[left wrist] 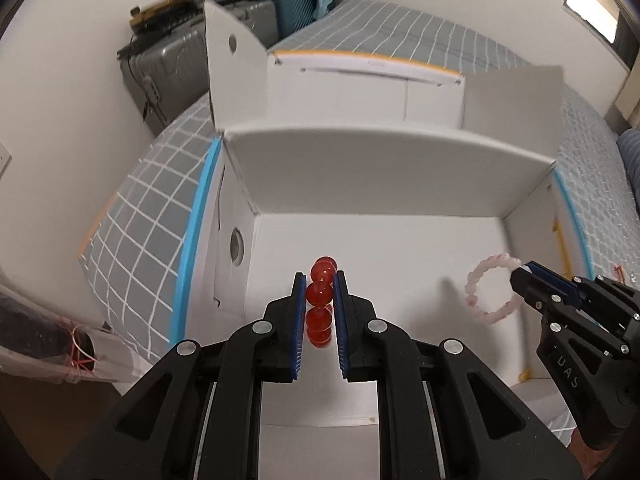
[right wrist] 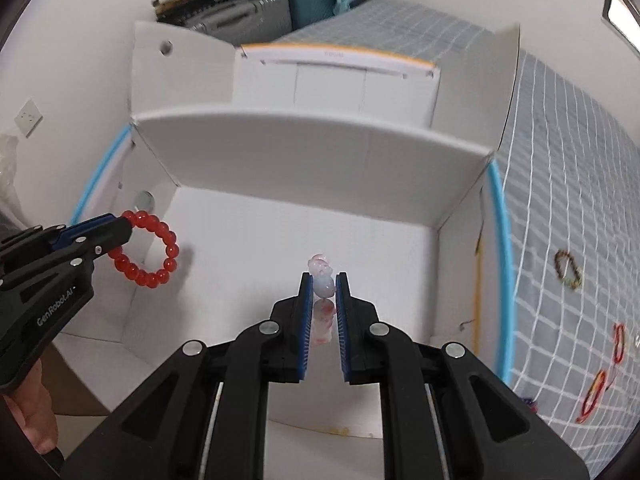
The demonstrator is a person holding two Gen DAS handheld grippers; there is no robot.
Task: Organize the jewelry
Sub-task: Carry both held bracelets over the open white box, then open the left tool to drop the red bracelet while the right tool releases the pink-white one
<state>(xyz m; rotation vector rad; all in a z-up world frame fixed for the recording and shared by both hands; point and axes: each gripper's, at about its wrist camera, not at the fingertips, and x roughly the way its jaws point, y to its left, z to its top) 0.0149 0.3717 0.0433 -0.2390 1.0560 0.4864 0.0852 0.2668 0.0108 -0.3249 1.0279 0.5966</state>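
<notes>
**Both bracelets held over the open box**

I had the left tongs (left wrist: 320, 292) clamped on the red bead bracelet (right wrist: 147, 249), its blue pads (left wrist: 299, 320) pressed against one bead while the rest of the loop hung edge-on between them. From the right wrist camera that bracelet showed as a full ring of glossy red beads, hanging free above the left side of the white cardboard box (left wrist: 384, 168), close to the round hole in its left wall.

My right tongs (right wrist: 323, 294) were closed on the pale pink bead bracelet (left wrist: 491, 289), gripping it by a single whitish bead. In the left wrist view it hung as a loop near the box's right wall, clear of the floor, with a shadow on the white bottom beside it.

The box sat with its flaps up on a bed with a grey grid-pattern cover (right wrist: 560, 168). On that cover, to the right of the box, lay more pieces: a dark beaded bracelet (right wrist: 567, 269) and a few red cord loops (right wrist: 596, 394) further toward me. Suitcases (right wrist: 256, 12) stood against the far wall.
</notes>
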